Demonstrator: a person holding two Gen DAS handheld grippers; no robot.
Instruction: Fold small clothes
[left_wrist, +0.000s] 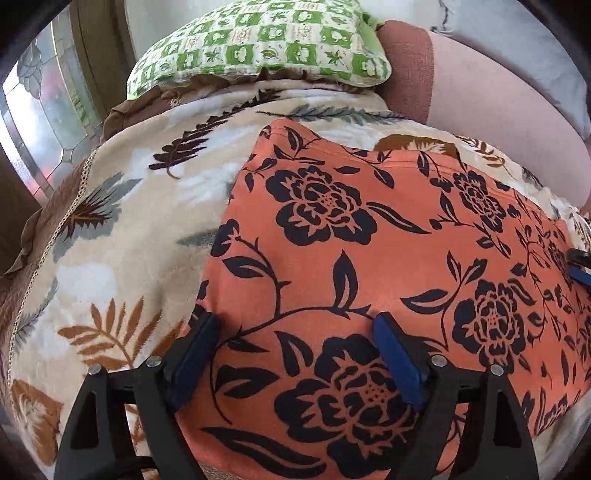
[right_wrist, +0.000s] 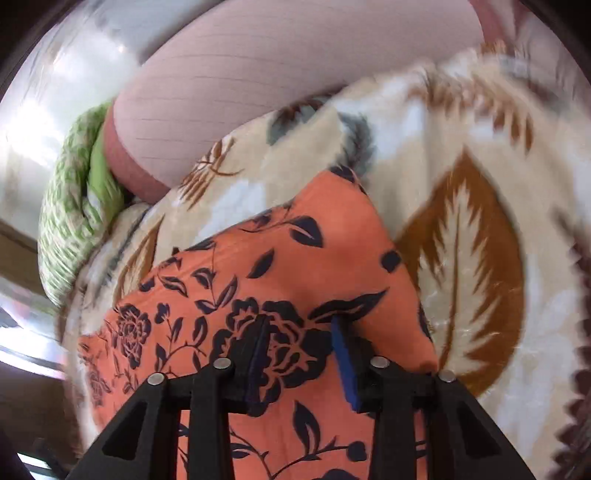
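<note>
place: home bedroom | evidence: leaf-print blanket (left_wrist: 122, 236), green pillow (left_wrist: 258, 44), stained-glass window (left_wrist: 40, 122)

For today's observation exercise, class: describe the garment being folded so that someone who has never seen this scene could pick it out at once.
Start from the leaf-patterned fleece blanket that covers the bed, below the green-checked pillow. Lying flat on it is the orange garment. It alone is bright orange with black roses and vines; the blanket's leaves are brown and grey on cream.
</note>
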